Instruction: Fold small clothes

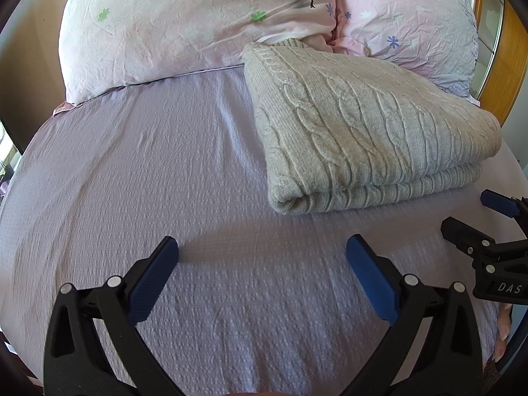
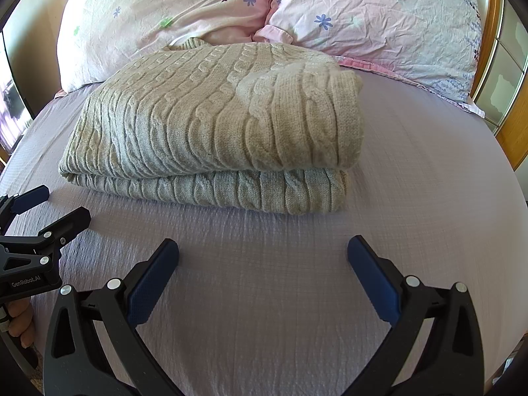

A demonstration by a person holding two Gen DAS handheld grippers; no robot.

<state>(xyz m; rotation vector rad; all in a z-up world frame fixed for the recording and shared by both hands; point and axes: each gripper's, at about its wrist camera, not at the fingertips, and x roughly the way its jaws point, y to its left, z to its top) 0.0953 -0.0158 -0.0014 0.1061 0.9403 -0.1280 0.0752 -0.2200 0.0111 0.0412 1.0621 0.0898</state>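
Sweater (image 2: pixel 214 125): a beige-grey cable knit, folded into a thick rectangle of stacked layers, lying on the lilac sheet (image 2: pixel 412 181). Its ribbed collar end points toward the two pillows (image 2: pixel 379 23) and appears to touch them; the doubled fold edges face my grippers. The top layer bulges at its right corner and overhangs the lower layer slightly. Cable ridges run lengthwise across the upper face.

My right gripper (image 2: pixel 263 247) hovers above bare sheet just short of the sweater's near edge, fingers spread wide apart, nothing between the blue pads (image 2: pixel 148 290). My left gripper (image 1: pixel 262 247) hangs likewise over the sheet, to the left of the sweater and nearer than its fold corner, fingers wide apart and holding nothing. Each gripper shows at the edge of the other's view, side by side, near but not touching.

Open sheet lies to the sweater's left in the left wrist view, to its right in the right wrist view, and in a band in front of it. A wooden frame (image 2: pixel 508 138) bounds the bed on the right.
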